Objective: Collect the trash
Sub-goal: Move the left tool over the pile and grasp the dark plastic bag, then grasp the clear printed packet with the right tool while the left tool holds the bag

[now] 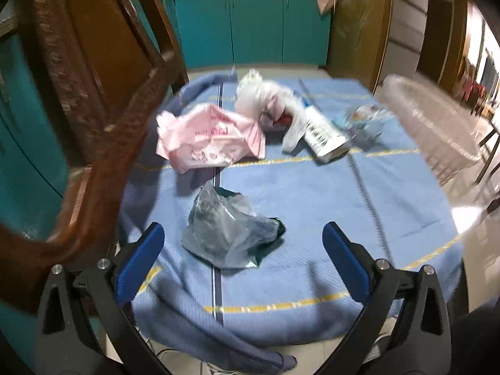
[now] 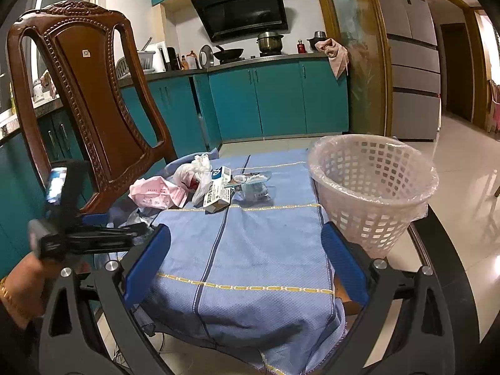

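Trash lies on a blue cloth (image 1: 281, 206) over a small table. A crumpled grey plastic bag (image 1: 228, 231) lies just ahead of my open, empty left gripper (image 1: 243, 234). Beyond it are a pink wrapper (image 1: 209, 137), a white plastic bag (image 1: 265, 100), a white carton (image 1: 325, 137) and a clear wrapper (image 1: 364, 122). In the right wrist view my right gripper (image 2: 247, 234) is open and empty over the near cloth (image 2: 250, 250). The white lined trash basket (image 2: 372, 187) stands at its right. The pink wrapper (image 2: 156, 195), carton (image 2: 218, 192) and left gripper (image 2: 93, 234) show farther left.
A carved wooden chair (image 2: 93, 93) stands at the table's left side, close to my left gripper (image 1: 78, 109). Teal kitchen cabinets (image 2: 265, 103) run behind. The basket appears blurred at the right in the left wrist view (image 1: 431, 125). Tiled floor (image 2: 462, 187) lies to the right.
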A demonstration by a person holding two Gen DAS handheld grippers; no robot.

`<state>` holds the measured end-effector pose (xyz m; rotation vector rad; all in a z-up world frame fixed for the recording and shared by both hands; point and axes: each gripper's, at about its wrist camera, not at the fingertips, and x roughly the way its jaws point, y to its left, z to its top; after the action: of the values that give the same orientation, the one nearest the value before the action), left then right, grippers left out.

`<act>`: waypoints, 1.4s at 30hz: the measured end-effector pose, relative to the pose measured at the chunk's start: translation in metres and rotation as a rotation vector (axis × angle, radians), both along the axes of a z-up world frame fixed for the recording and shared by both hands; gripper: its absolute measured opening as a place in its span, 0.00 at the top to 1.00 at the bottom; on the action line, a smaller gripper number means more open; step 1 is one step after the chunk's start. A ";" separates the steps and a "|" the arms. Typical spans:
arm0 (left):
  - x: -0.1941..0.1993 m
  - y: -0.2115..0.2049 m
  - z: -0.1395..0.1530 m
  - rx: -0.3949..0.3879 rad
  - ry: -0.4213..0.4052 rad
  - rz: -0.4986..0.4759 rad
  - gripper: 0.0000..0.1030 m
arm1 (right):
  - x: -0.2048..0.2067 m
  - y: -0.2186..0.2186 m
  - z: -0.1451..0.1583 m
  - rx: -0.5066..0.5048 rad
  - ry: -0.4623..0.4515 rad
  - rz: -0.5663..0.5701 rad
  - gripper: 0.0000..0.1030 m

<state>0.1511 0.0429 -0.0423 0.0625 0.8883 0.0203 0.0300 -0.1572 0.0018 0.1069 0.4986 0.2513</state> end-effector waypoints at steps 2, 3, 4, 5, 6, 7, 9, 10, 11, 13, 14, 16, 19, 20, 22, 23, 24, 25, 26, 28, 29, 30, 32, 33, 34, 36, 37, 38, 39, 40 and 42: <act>0.014 0.000 -0.012 0.012 0.044 0.009 0.02 | 0.003 0.003 0.000 -0.009 0.000 0.004 0.08; 0.021 0.000 -0.019 0.016 0.070 0.015 0.02 | 0.008 0.005 0.000 -0.013 0.004 0.011 0.08; 0.026 -0.001 -0.023 0.019 0.087 0.016 0.02 | 0.012 0.006 0.000 -0.014 0.008 0.016 0.08; 0.031 -0.001 -0.029 0.021 0.109 0.016 0.03 | 0.021 0.009 0.001 -0.017 0.017 0.027 0.08; 0.036 -0.002 -0.036 0.022 0.138 0.015 0.04 | 0.028 0.010 0.002 -0.023 0.023 0.033 0.08; 0.038 -0.001 -0.040 0.013 0.151 0.015 0.18 | 0.042 0.015 0.002 -0.044 0.036 0.040 0.08; 0.039 0.005 -0.039 -0.085 0.163 0.016 0.44 | 0.061 0.018 0.001 -0.046 0.055 0.044 0.08; 0.038 0.005 -0.037 -0.078 0.164 0.020 0.73 | 0.075 0.020 -0.001 -0.038 0.072 0.045 0.08; 0.036 0.005 -0.034 -0.076 0.159 0.011 0.83 | 0.089 0.023 -0.003 -0.041 0.090 0.046 0.08; 0.029 0.005 -0.026 -0.124 0.136 -0.014 0.84 | 0.113 0.027 -0.010 -0.051 0.118 0.031 0.08; 0.023 0.003 -0.018 -0.130 0.110 -0.035 0.84 | 0.124 0.030 -0.014 -0.060 0.131 0.029 0.08; 0.010 0.003 -0.005 -0.127 0.052 -0.050 0.84 | 0.148 0.035 -0.022 -0.075 0.152 0.013 0.08; -0.002 0.007 0.006 -0.157 0.005 -0.055 0.73 | 0.174 0.037 -0.032 -0.065 0.187 -0.007 0.08; -0.003 0.009 0.008 -0.150 -0.010 -0.043 0.66 | 0.181 0.039 -0.035 -0.070 0.193 -0.010 0.08; -0.002 0.011 0.011 -0.167 -0.029 -0.062 0.76 | 0.196 0.042 -0.041 -0.062 0.208 -0.015 0.08; 0.000 0.010 0.011 -0.172 -0.023 -0.075 0.94 | 0.201 0.043 -0.044 -0.057 0.218 -0.016 0.08; 0.001 0.008 0.010 -0.180 -0.017 -0.089 0.98 | 0.207 0.045 -0.047 -0.053 0.231 -0.016 0.08; 0.002 0.004 0.010 -0.188 -0.013 -0.106 0.99 | 0.215 0.048 -0.052 -0.054 0.246 -0.018 0.08; 0.002 -0.001 0.009 -0.182 -0.011 -0.125 0.99 | 0.220 0.049 -0.054 -0.056 0.254 -0.019 0.08; 0.003 -0.010 0.010 -0.168 -0.010 -0.153 0.99 | 0.230 0.052 -0.064 -0.060 0.285 -0.007 0.12; 0.005 -0.012 0.008 -0.169 -0.004 -0.155 0.98 | 0.235 0.054 -0.069 -0.062 0.314 0.008 0.22; 0.007 -0.010 0.008 -0.169 -0.001 -0.139 0.97 | 0.239 0.054 -0.075 -0.053 0.350 0.028 0.41; 0.007 -0.002 0.009 -0.170 -0.016 -0.089 0.21 | 0.242 0.052 -0.082 -0.041 0.392 0.041 0.78; 0.006 0.002 0.013 -0.174 -0.042 -0.065 0.06 | 0.241 0.049 -0.082 -0.029 0.392 0.036 0.91; 0.003 0.008 0.019 -0.175 -0.083 -0.043 0.03 | 0.238 0.047 -0.079 -0.023 0.382 0.033 0.93; 0.003 0.013 0.024 -0.184 -0.093 -0.037 0.03 | 0.229 0.041 -0.066 -0.003 0.344 0.035 1.00; 0.003 0.016 0.023 -0.193 -0.091 -0.030 0.03 | 0.225 0.039 -0.059 0.005 0.325 0.035 1.00; 0.003 0.019 0.023 -0.200 -0.090 -0.020 0.03 | 0.221 0.037 -0.053 0.013 0.307 0.038 0.99; 0.004 0.020 0.022 -0.200 -0.088 -0.013 0.03 | 0.214 0.034 -0.044 0.026 0.287 0.043 1.00; 0.006 0.021 0.020 -0.198 -0.086 -0.010 0.03 | 0.210 0.032 -0.039 0.036 0.275 0.047 1.00; 0.016 0.020 0.016 -0.188 -0.076 -0.010 0.03 | 0.204 0.032 -0.032 0.052 0.275 0.071 1.00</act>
<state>0.1671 0.0630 -0.0265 -0.1089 0.8109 -0.0693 0.2337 -0.1257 -0.0305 0.1756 0.7706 0.3211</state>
